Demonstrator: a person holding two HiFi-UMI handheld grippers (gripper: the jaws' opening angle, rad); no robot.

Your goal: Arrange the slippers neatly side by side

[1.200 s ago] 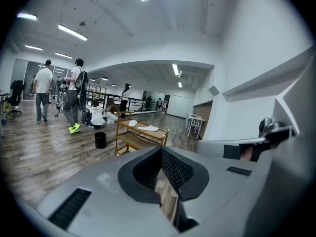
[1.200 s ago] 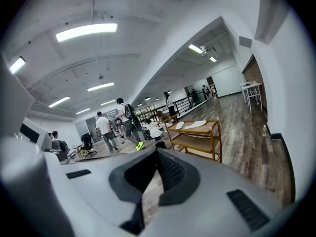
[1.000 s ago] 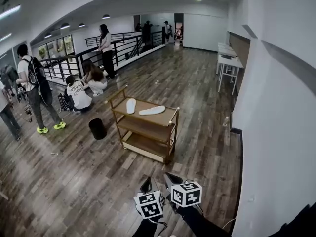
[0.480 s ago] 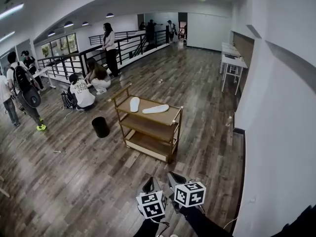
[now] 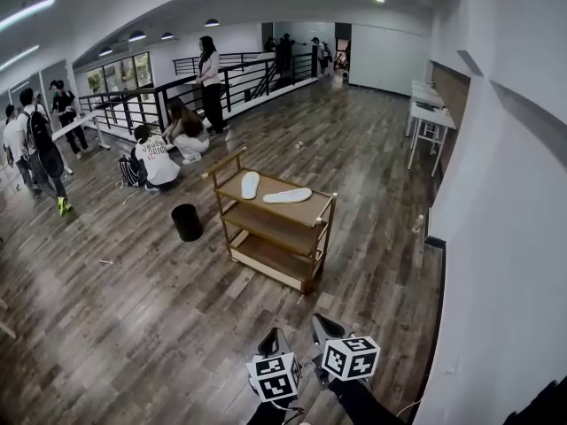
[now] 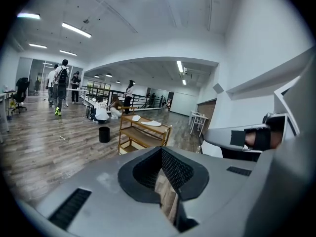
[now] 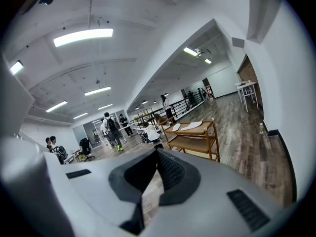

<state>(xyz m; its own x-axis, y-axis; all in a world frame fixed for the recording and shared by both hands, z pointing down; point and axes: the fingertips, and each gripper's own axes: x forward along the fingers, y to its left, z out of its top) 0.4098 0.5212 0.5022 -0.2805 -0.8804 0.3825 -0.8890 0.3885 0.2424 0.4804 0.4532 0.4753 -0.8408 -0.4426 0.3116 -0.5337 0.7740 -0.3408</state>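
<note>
Against the frame one second before, the wooden cart sat slightly further right and lower in the head view, and both grippers sat lower in it, near the bottom edge. The person with the backpack had moved off toward the left edge of the room. The two slippers had kept their places on the cart's top shelf.

The left-end slipper lay near the left end of that shelf. The middle slipper lay about mid-shelf, its length pointing toward the right end. The two were apart and at an angle to each other, not side by side.

The left gripper was well short of the cart, over bare floor. Its fingers were closed tip to tip with nothing between them. The right gripper was just beside it, fingers likewise together and empty.

A black bin stood on the floor left of the cart.

Writing: the seated person's white shirt carried dark print, too small to read. Each gripper's marker cube bore black-and-white square patterns only.
</note>
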